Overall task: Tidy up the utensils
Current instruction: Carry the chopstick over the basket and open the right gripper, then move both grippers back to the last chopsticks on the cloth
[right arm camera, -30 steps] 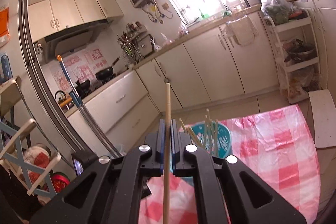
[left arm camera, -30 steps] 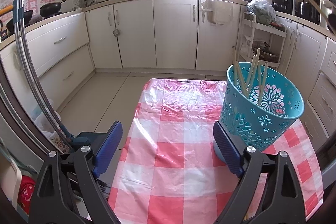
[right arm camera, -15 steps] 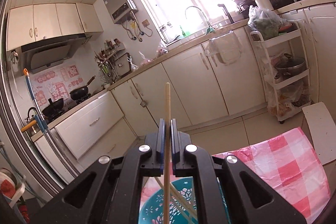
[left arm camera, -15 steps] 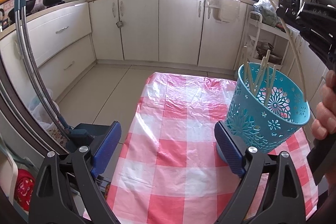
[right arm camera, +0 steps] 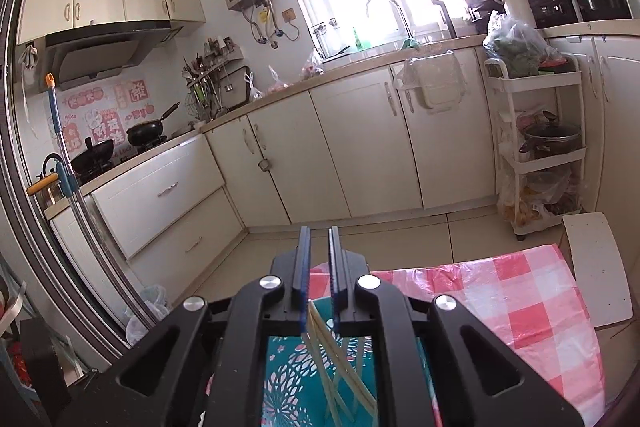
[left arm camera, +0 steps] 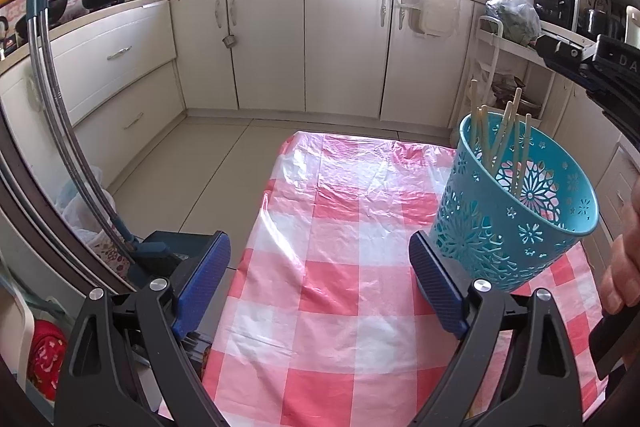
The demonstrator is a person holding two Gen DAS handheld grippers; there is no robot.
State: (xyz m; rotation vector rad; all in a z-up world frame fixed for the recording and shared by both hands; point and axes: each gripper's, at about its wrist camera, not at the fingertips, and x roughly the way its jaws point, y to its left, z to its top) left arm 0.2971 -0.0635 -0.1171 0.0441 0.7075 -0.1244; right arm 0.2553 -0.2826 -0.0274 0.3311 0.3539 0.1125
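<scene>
While the left gripper [left arm camera: 320, 287] gapes wide, empty, the basket [left arm camera: 516, 211] sits at two o'clock near the cloth's [left arm camera: 340, 267] edge; the right gripper [right arm camera: 319, 267], slightly parted, holds nothing.

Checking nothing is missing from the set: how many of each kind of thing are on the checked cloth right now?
Teal basket: 1
Chopsticks standing in the basket: 6, going by the tips that can be told apart
Total: 7
</scene>
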